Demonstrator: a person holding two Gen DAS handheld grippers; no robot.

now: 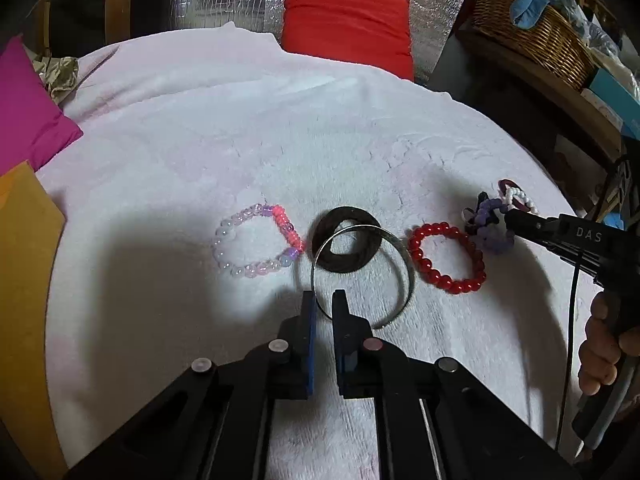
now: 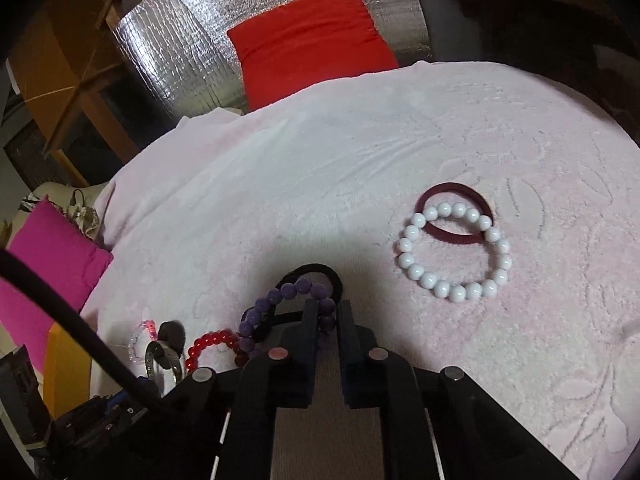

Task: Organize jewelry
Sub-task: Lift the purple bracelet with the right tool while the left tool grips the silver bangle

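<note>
On the pink towel lie a pale pink bead bracelet, a brown hair tie, a silver bangle and a red bead bracelet. My left gripper is shut on the near rim of the silver bangle. My right gripper is shut on the purple bead bracelet, which lies across a black hair tie. It also shows in the left wrist view. A white bead bracelet overlaps a maroon hair tie to the right.
A red cushion leans on silver foil at the back. A magenta cushion and an orange envelope sit at the left. A wicker basket stands on a shelf at the right.
</note>
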